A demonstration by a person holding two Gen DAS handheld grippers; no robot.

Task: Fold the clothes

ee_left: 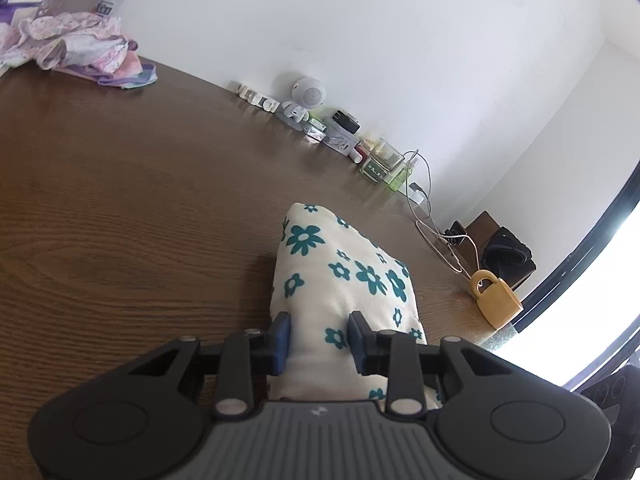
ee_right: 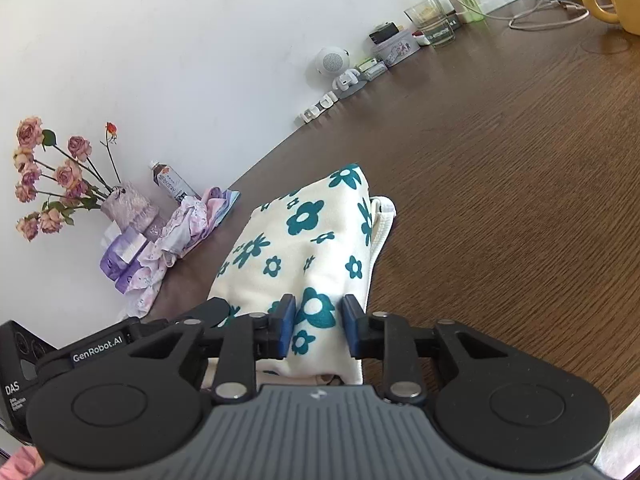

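Both claws clenched the cream cotton garment printed with teal flowers: the left gripper and right gripper each pinched a bunched fold, probably to carry the stack without it unfolding. It sat on the brown wooden table, pastel clothes pile at eleven o'clock.

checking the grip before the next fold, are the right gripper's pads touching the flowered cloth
Touching. The right wrist view shows the flowered cloth bunched between the right gripper, both blue pads against it, no gap.
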